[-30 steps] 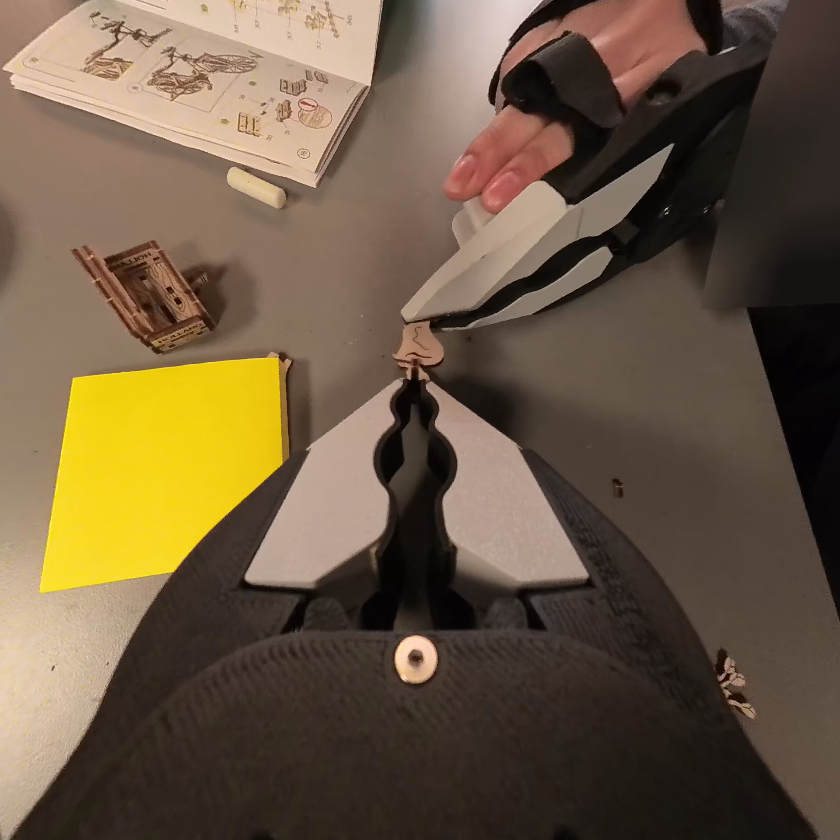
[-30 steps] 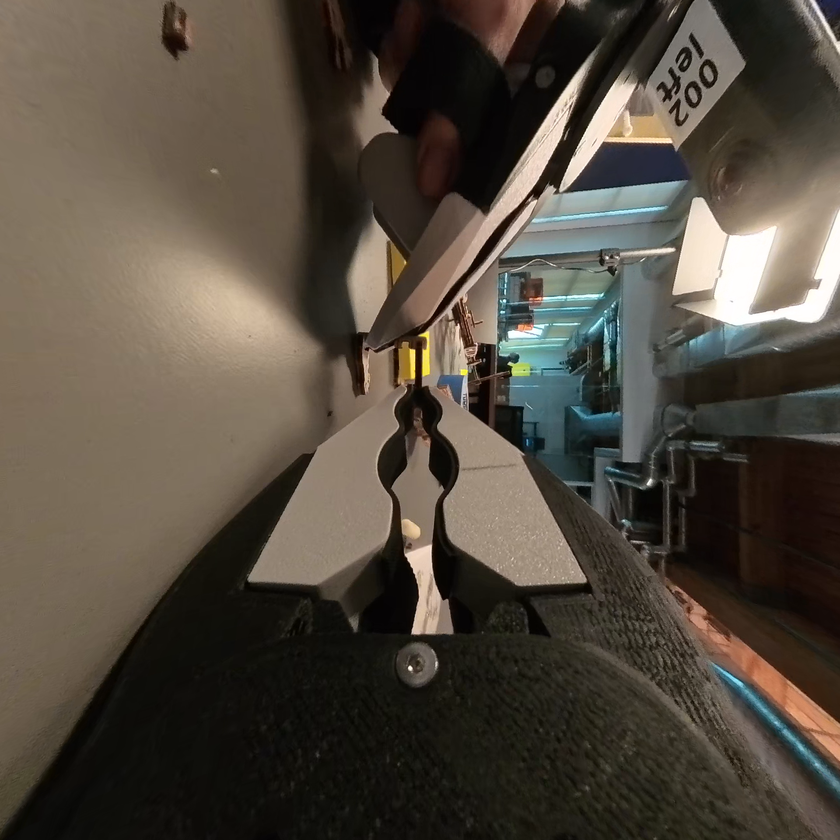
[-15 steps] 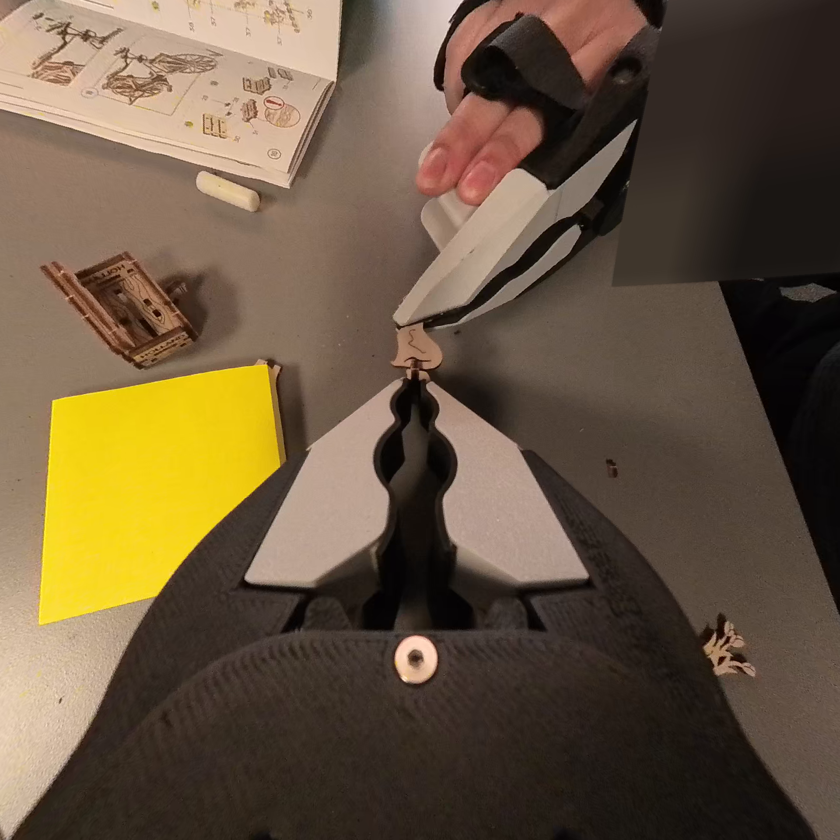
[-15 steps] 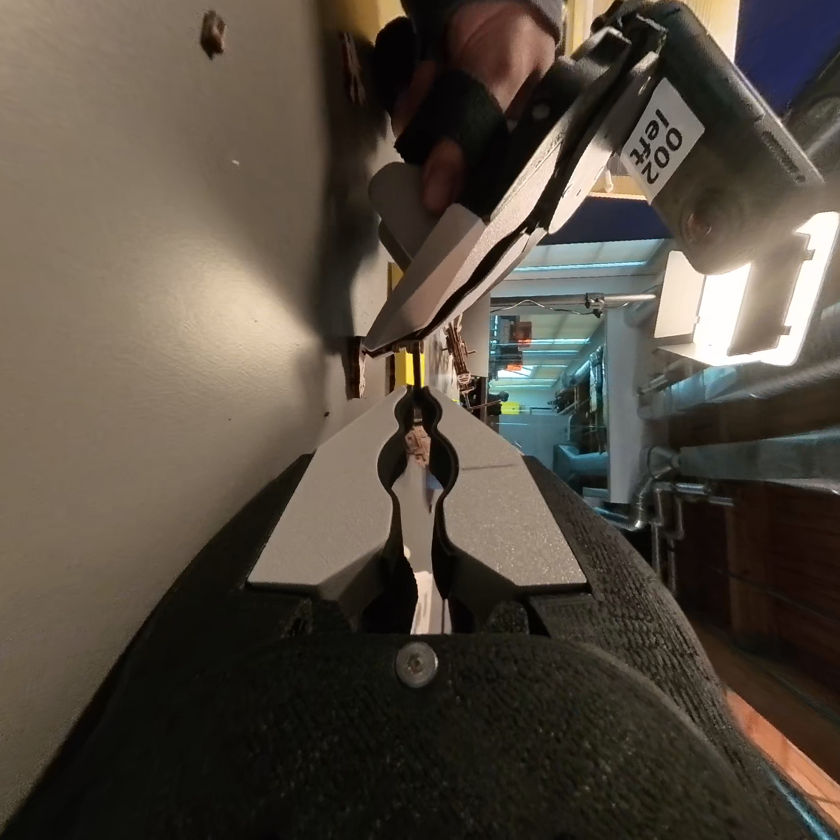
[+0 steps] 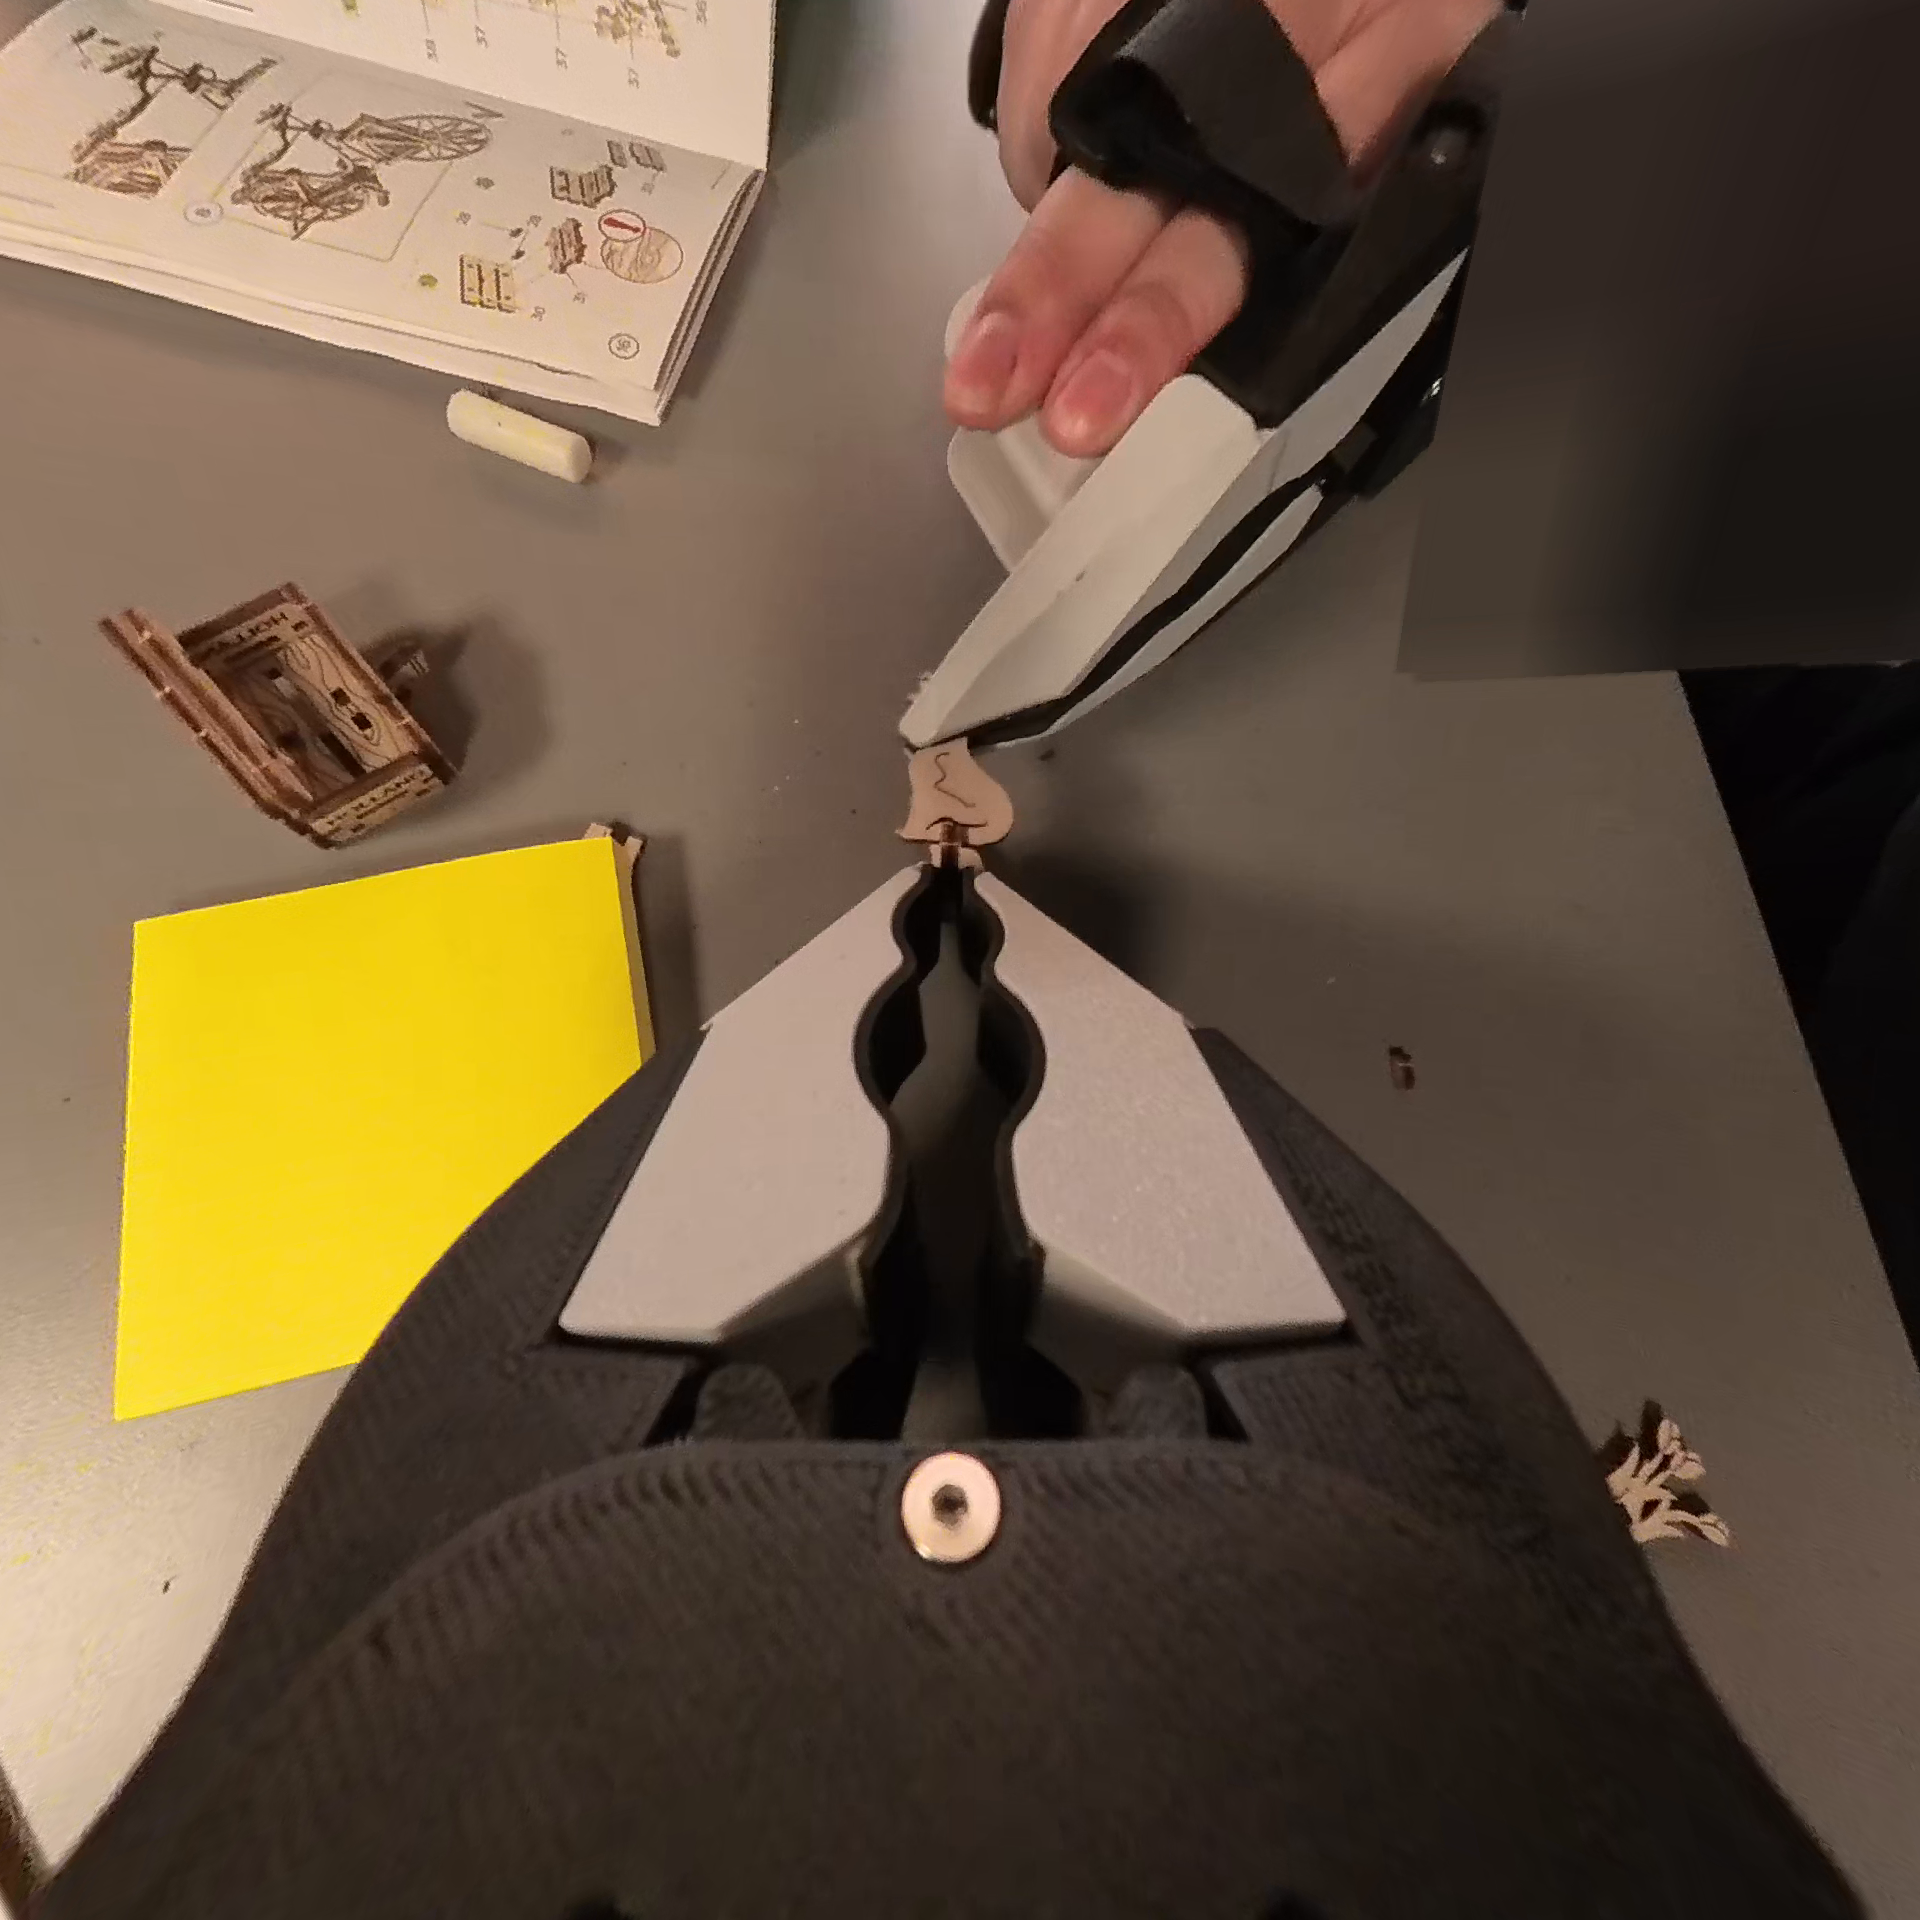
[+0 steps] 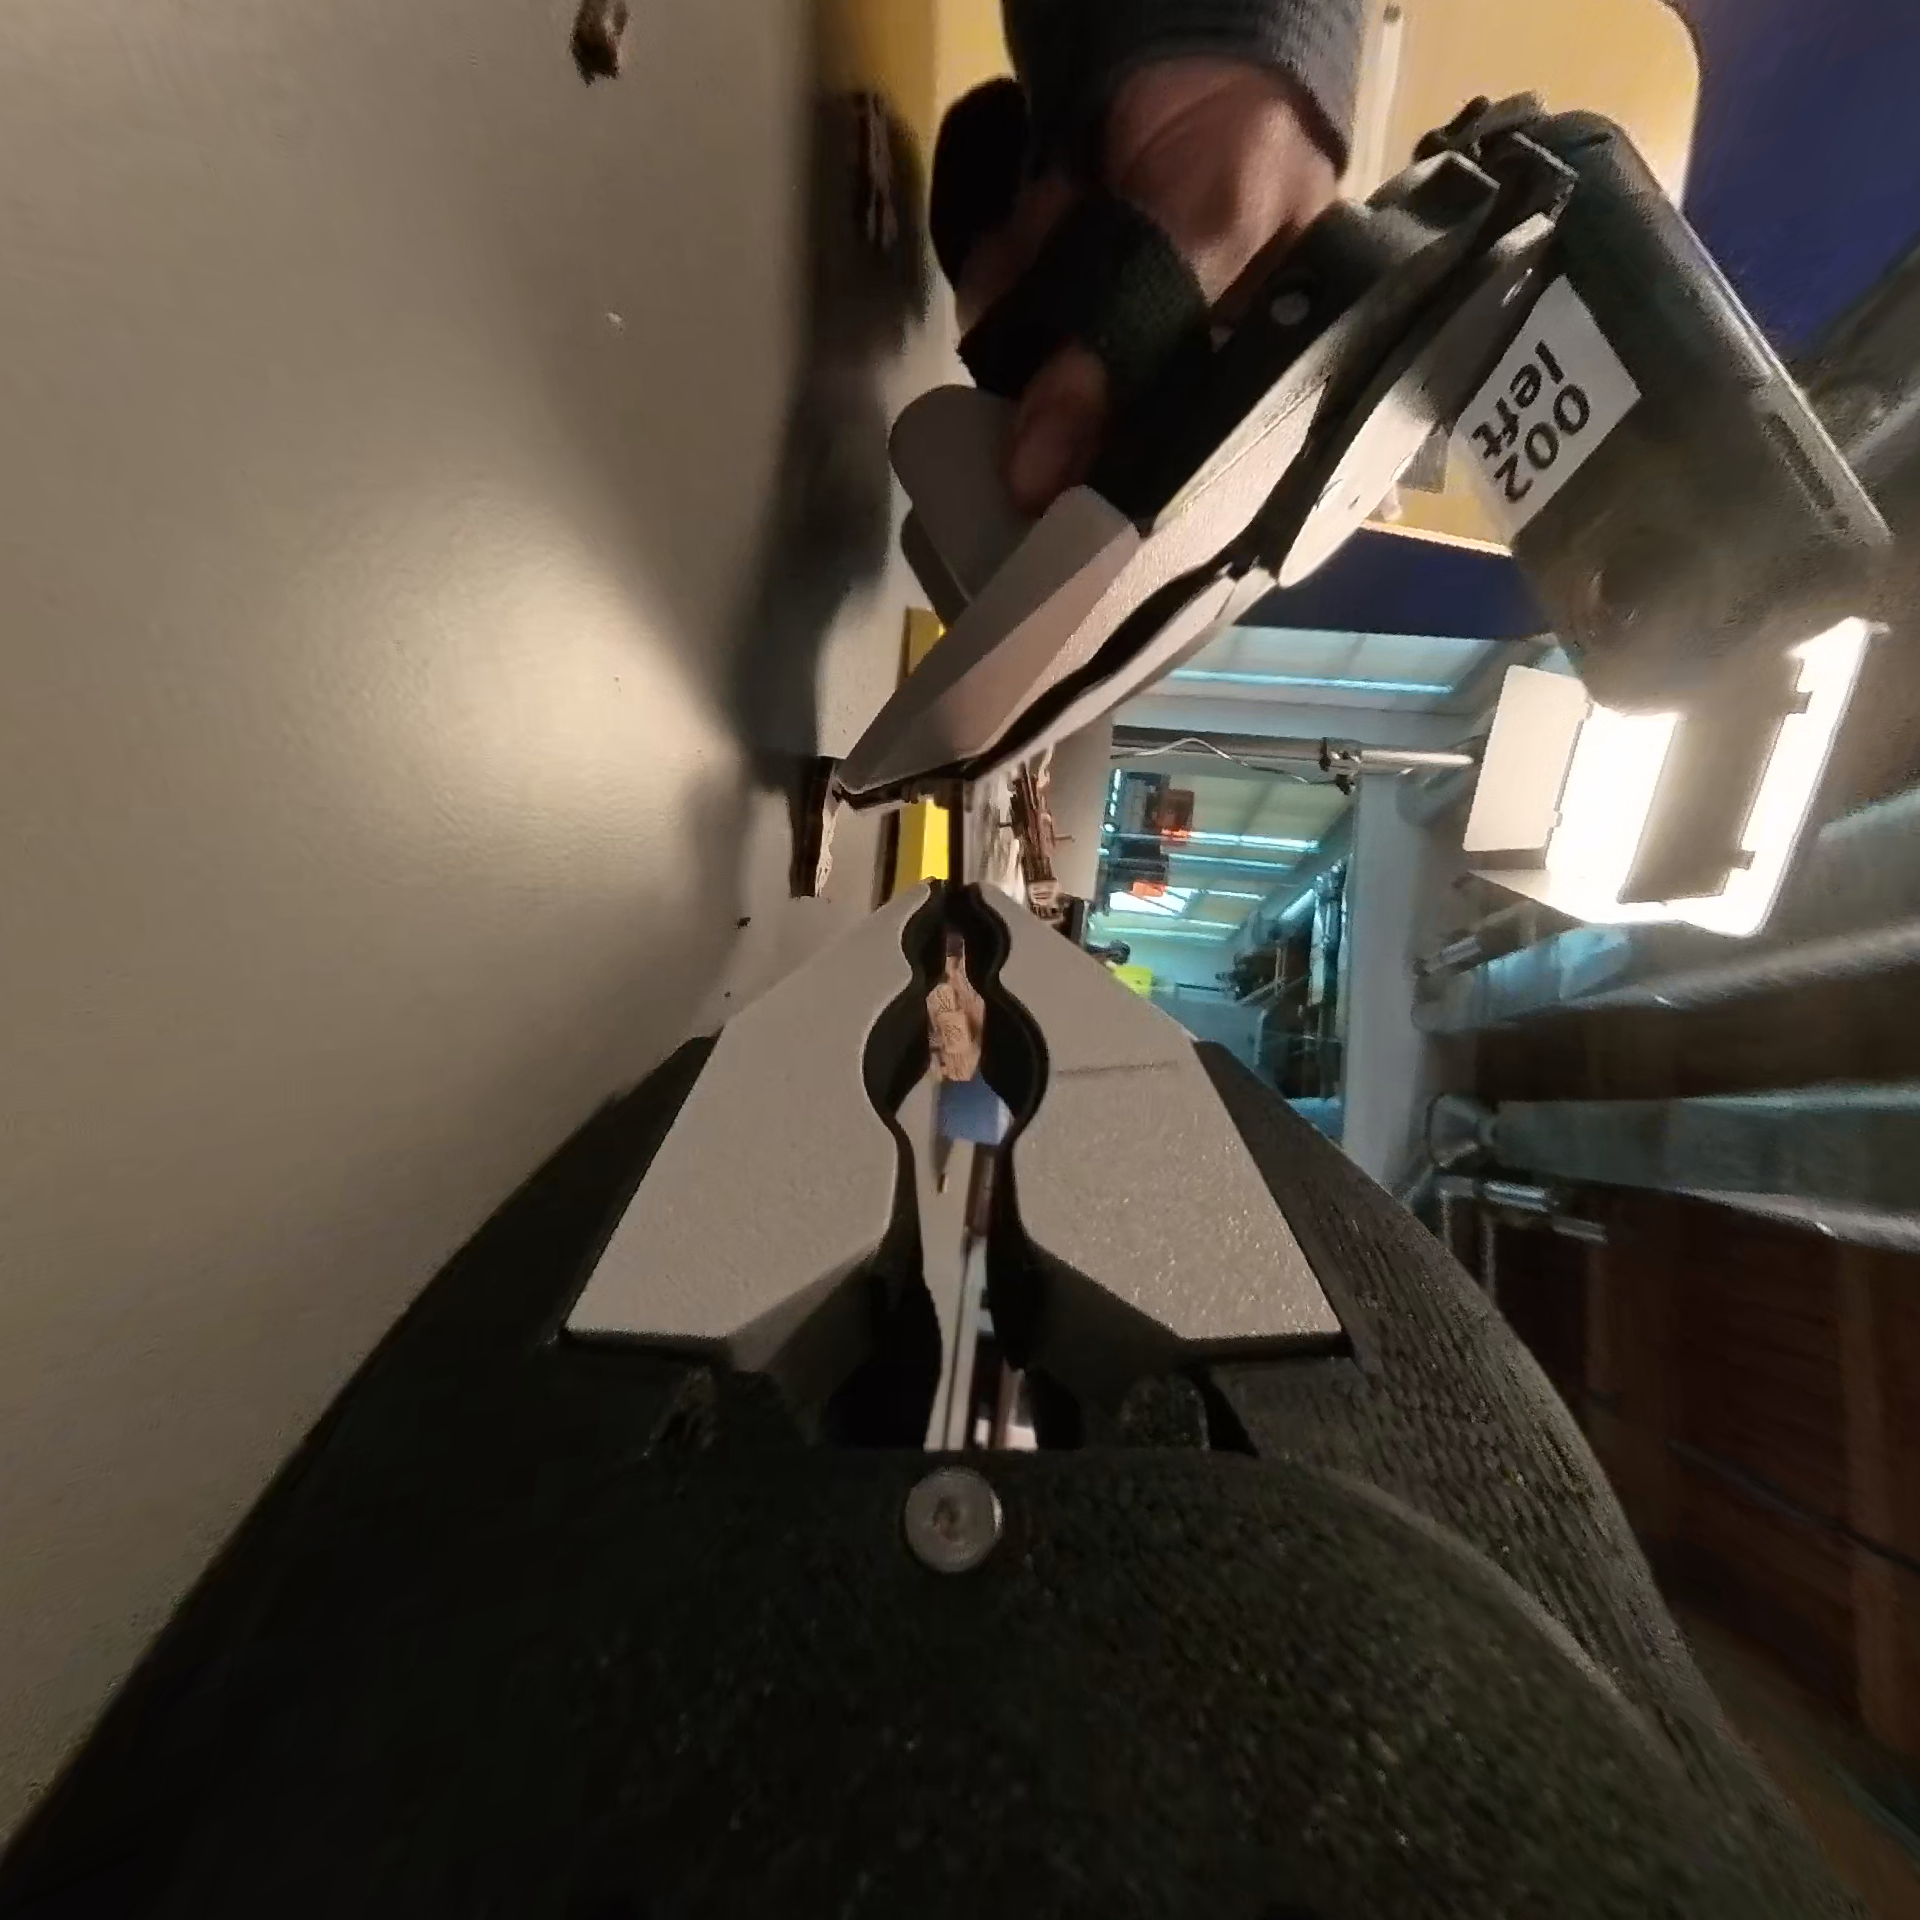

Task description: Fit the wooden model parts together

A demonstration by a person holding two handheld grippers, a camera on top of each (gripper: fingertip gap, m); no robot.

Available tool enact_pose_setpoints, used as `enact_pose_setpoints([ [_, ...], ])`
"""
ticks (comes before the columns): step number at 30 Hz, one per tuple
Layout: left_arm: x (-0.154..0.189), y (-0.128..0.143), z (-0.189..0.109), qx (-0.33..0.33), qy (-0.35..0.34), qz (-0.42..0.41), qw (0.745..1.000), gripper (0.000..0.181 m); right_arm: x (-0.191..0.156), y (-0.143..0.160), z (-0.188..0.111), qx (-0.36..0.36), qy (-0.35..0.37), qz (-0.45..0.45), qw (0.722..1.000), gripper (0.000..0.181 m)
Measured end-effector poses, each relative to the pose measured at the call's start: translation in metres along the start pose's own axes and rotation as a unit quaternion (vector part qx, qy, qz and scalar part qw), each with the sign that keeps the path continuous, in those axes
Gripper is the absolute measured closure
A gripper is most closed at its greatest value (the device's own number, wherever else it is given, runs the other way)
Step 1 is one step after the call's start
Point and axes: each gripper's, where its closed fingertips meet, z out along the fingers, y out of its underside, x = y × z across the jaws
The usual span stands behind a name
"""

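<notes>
My left gripper [image 5: 945, 873] is shut on a small wooden peg [image 5: 948, 854] that meets the lower edge of a flat curved wooden piece [image 5: 958, 798]. My right gripper [image 5: 928, 740], held by a gloved hand, comes in from the upper right and is shut on the top of that piece. In the right wrist view my right gripper [image 6: 951, 891] pinches the piece edge-on [image 6: 953, 836], and the left gripper's tip [image 6: 883, 788] sits just above it. Both hold the parts a little above the grey table [image 5: 1195, 852].
An open instruction booklet [image 5: 395, 177] lies at the far left, with a white stick [image 5: 520, 449] beside it. A built wooden sub-assembly [image 5: 301, 717] and a yellow paper sheet [image 5: 364, 1112] lie on the left. A wooden scrap [image 5: 1662, 1486] lies at the right, near the table edge. The grippers are tip to tip, or close to it. From either gripper's tips it is about 12 cm to the white stick [image 5: 520, 449].
The right gripper has swung to a steeper angle, its hand moving farther back. Both grippers stay shut, and the two wooden parts stay together at the tips.
</notes>
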Motion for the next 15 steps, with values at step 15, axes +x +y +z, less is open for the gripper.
enact_pose_setpoints([
  [15,0.0058,0.0,0.001,0.001,0.021,-0.003,1.0,0.18,0.0015,-0.0045,-0.0002,0.032,-0.005,0.003,0.999,0.181],
])
